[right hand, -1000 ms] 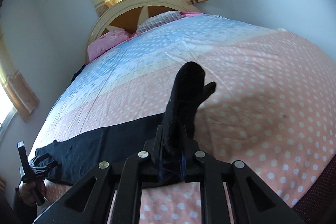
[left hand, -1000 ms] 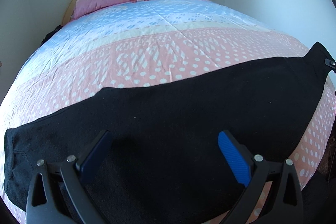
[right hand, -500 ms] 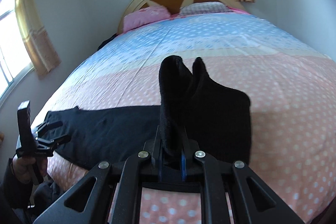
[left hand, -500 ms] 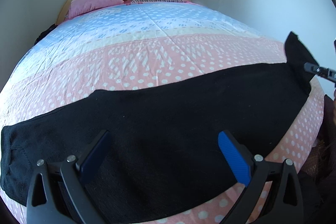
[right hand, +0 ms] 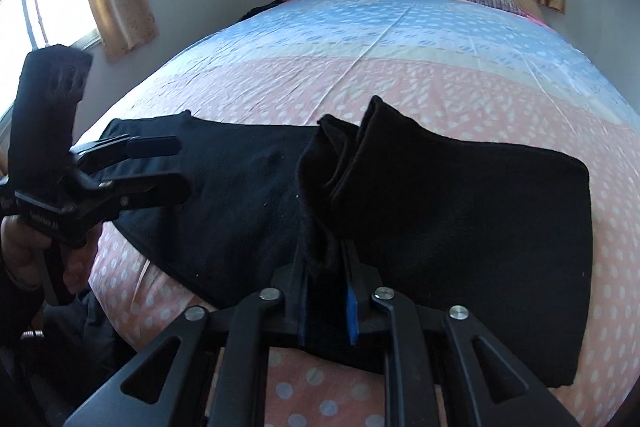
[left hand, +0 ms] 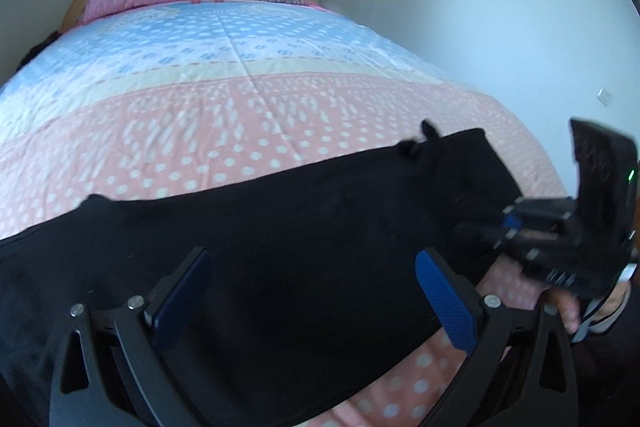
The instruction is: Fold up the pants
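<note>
At lower centre, the right gripper (right hand: 326, 301) fingers are opening, a bunched fold of the black pants (right hand: 460, 211) between them; the left gripper (left hand: 316, 303) fingers stand wide above the pants on the bed (left hand: 224, 107).

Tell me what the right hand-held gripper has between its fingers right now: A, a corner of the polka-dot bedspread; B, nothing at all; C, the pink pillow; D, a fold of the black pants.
D: in the right wrist view, a bunched fold of the black pants stands between the fingers of the right hand-held gripper, whose jaws are opening.
</note>
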